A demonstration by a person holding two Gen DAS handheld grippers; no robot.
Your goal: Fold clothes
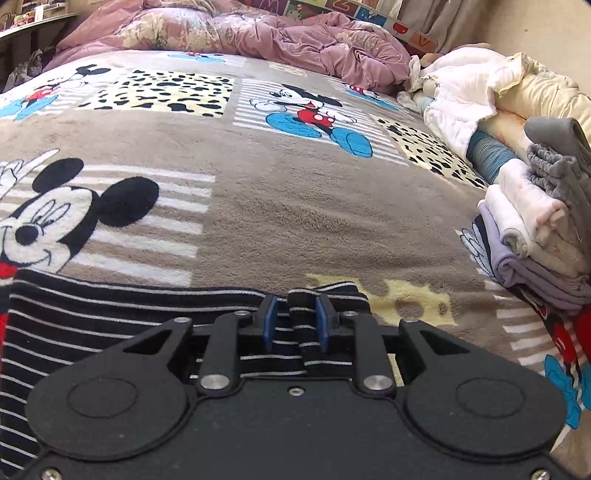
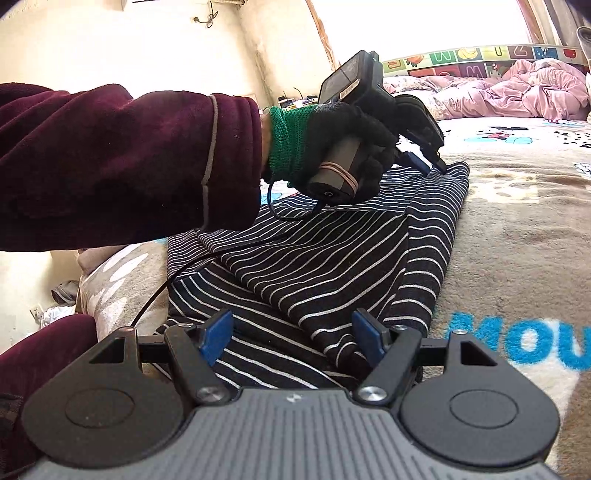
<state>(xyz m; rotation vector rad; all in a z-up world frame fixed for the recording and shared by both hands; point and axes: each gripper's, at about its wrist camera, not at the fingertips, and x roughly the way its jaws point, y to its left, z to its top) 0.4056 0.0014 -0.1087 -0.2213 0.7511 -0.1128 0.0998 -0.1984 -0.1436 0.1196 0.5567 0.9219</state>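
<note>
Striped garment [image 1: 110, 325], black with thin white lines, lies partly folded on the cartoon-mouse blanket [image 1: 280, 206] covering the bed. Left gripper [image 1: 296, 325] sits low over the garment's far edge; a raised ridge of the striped cloth runs up between its blue pads [image 1: 320, 321], touching the right pad with a gap showing beside the left one, so the jaws look slightly parted rather than clamped. The right wrist view shows the left hand [image 2: 347, 147] in a black glove with green cuff, dark red sleeve [image 2: 129, 162] behind it, gripping that tool at the garment's far end. Right gripper [image 2: 291, 338] hovers at the near end, jaws spread wide, a folded point of the striped cloth lying between them near the right pad, not pinched. To the right of the left gripper stands a stack of folded clothes [image 1: 535, 236], with loose laundry [image 1: 465, 88] beyond it. Pink quilt [image 1: 258, 33] bunched far ahead.
</note>
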